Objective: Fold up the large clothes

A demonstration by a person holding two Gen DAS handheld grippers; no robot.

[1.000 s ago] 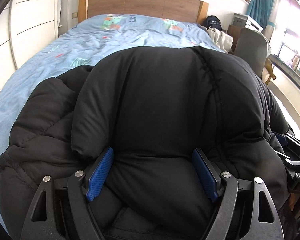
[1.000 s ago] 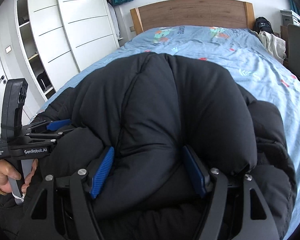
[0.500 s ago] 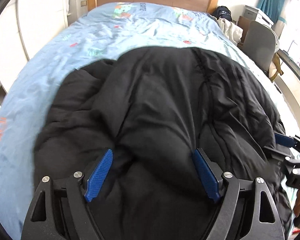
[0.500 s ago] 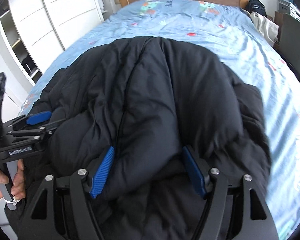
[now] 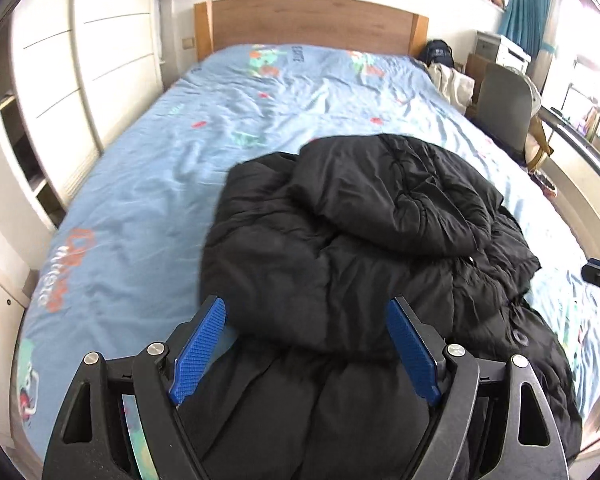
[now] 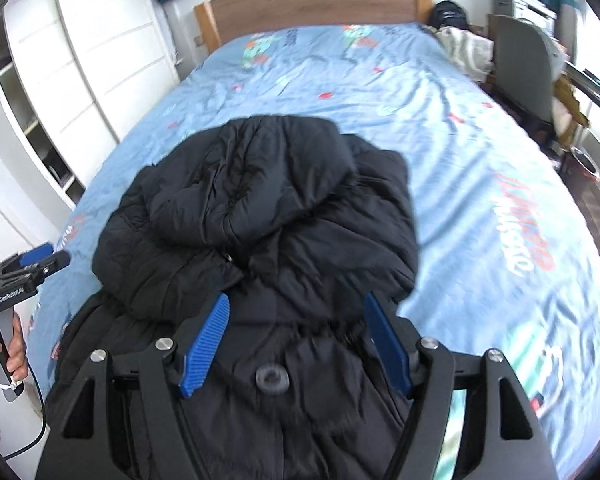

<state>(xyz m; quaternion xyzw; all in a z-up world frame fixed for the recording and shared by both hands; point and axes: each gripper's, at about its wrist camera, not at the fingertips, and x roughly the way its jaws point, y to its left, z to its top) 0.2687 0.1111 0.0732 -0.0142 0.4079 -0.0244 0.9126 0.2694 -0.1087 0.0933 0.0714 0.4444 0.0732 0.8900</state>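
puffy black quilted down jacket (image 5: 364,248) sits mid-frame on the light blue printed bedsheet (image 5: 148,200) | looks soft, bulky, springy, I'd grab the hem edge | left gripper (image 5: 306,354) wide, holding nothing, hovering over the fabric | right gripper (image 6: 296,340) same, wide and empty

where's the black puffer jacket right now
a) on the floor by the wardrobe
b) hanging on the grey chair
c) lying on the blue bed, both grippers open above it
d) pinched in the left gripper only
c: the black puffer jacket lies bunched on the blue bed, and the left gripper and right gripper both show their blue pads spread apart with no fabric clamped between them.
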